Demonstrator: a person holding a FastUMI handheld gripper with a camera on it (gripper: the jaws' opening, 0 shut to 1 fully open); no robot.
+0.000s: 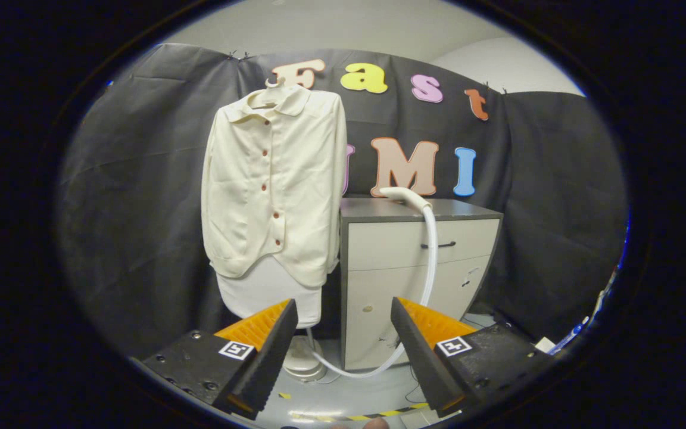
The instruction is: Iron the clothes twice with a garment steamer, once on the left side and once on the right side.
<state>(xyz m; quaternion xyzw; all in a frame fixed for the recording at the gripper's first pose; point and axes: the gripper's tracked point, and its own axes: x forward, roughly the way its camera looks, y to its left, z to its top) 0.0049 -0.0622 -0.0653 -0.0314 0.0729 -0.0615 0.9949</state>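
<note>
The hand-held gripper [343, 339] is held level and pointed straight ahead into the booth, its two fingers [268, 351] spread wide apart with nothing between them, so it is released and grasping nothing. Through the gap between the fingertips, on the floor [355, 396] just beyond them, runs a loop of white hose [429, 262] and, at about eleven o'clock from the gap, a round pale base [302, 360] standing on the floor. The hose climbs at about one o'clock, up the front of a grey-and-cream cabinet [390, 280], to the garment steamer head [404, 195], which lies on the cabinet's top surface [468, 210], well ahead of the fingers. The cabinet has a drawer with a dark handle [438, 244] above a lower door. At about eleven o'clock from the fingers, just beside the cabinet and touching its left edge, hangs a cream buttoned shirt [273, 185] on a hanger hook [273, 81], draped over a white upright board [259, 292] whose lower end shows below the hem. Behind all of it hangs the black cloth wall [134, 179]. A strip of yellow-and-black tape [387, 413] lies on the floor at six o'clock, close below the fingers.
</note>
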